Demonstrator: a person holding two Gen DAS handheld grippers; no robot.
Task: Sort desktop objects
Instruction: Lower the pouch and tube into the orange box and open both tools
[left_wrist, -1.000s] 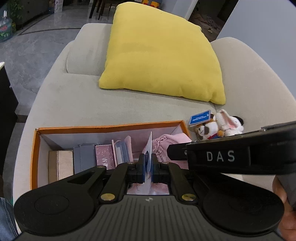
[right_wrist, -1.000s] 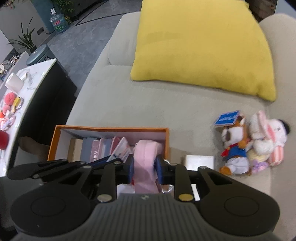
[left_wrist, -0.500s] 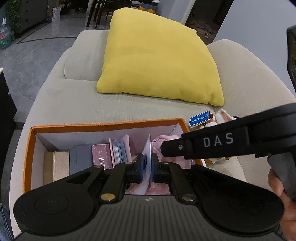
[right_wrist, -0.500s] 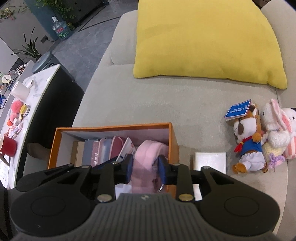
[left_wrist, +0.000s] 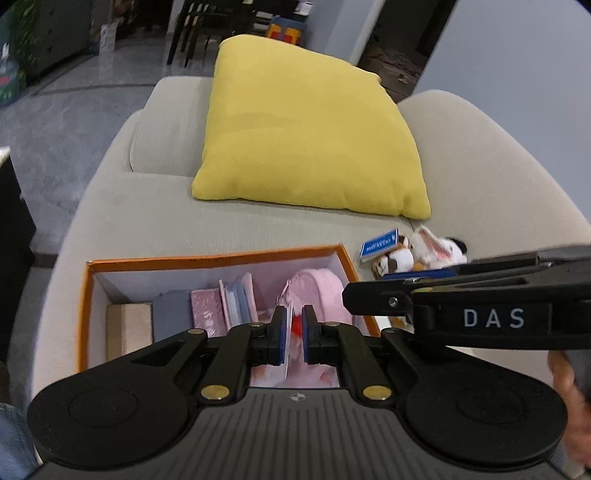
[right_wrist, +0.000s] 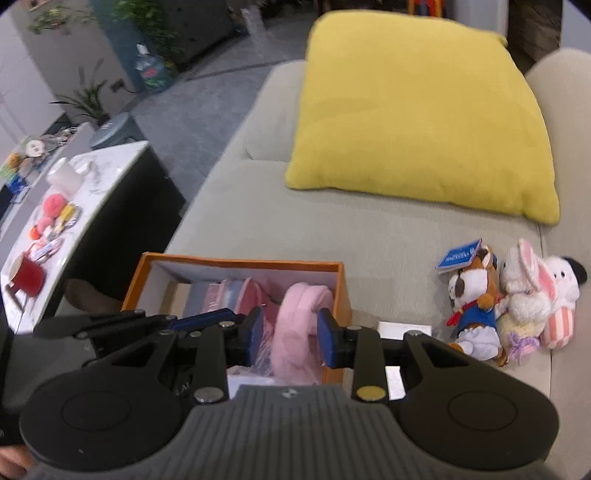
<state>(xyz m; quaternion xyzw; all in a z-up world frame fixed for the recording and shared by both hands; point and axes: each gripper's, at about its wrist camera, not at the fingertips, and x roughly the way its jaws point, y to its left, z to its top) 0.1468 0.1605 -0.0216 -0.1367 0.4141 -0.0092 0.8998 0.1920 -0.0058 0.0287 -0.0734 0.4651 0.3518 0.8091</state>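
Over an orange box (left_wrist: 83, 295) on a sofa (left_wrist: 147, 229), the left claw (left_wrist: 294, 334) stands slightly apart around an upright clear packet (left_wrist: 286, 314); the right claw (right_wrist: 291, 334), wide apart, flanks a pink pouch (right_wrist: 295, 321) inside the box.

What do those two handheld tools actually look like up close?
Both are matte black plastic with round discs either side, brass-coloured pivot screws and blue finger pads. The right tool shows white "DAS" lettering in the left view; the left tool has a ribbed grey base.
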